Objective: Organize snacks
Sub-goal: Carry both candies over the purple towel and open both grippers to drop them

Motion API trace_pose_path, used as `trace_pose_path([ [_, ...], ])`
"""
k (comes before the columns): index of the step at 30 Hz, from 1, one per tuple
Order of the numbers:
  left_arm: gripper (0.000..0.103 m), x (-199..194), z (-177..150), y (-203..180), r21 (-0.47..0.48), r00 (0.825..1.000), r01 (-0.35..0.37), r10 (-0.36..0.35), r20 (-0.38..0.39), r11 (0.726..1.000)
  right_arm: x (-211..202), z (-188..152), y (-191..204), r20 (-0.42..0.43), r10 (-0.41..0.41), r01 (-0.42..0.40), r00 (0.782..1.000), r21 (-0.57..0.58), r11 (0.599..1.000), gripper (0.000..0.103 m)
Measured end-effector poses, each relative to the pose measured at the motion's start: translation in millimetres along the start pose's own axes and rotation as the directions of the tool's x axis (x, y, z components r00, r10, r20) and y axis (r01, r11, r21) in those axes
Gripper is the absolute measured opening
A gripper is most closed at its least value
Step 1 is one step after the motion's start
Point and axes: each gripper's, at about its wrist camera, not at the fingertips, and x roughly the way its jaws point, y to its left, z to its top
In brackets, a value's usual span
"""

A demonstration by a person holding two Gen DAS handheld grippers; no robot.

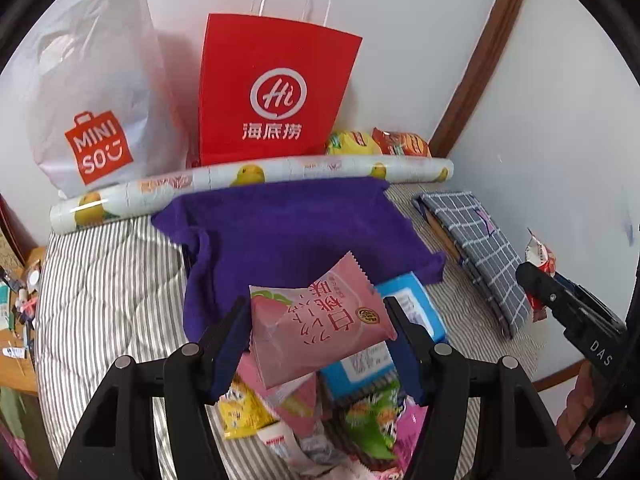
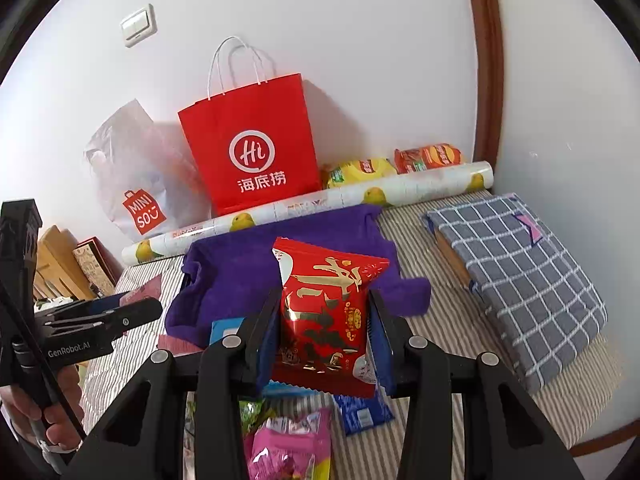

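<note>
My left gripper is shut on a pink peach snack packet, held tilted above a heap of loose snack packets on the striped bed. My right gripper is shut on a red packet with gold characters, held upright over the purple cloth. In the left wrist view the right gripper shows at the far right with that red packet in its tip. In the right wrist view the left gripper reaches in from the left edge. More packets lie below the right gripper.
A red paper bag and a white Miniso bag stand against the wall behind a printed paper roll. Yellow and red chip bags lie beside them. A grey checked folded cloth lies at right. A hand grips the left tool.
</note>
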Motion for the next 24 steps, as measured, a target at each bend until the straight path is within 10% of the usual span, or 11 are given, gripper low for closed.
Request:
trace_pose_path([
  [24,0.063,92,87,42,-0.079,0.995,-0.101,0.099,-0.021,0.992,149,73,-2,-0.073,0.068,-0.077,0.995,-0.117,0.990,0.041],
])
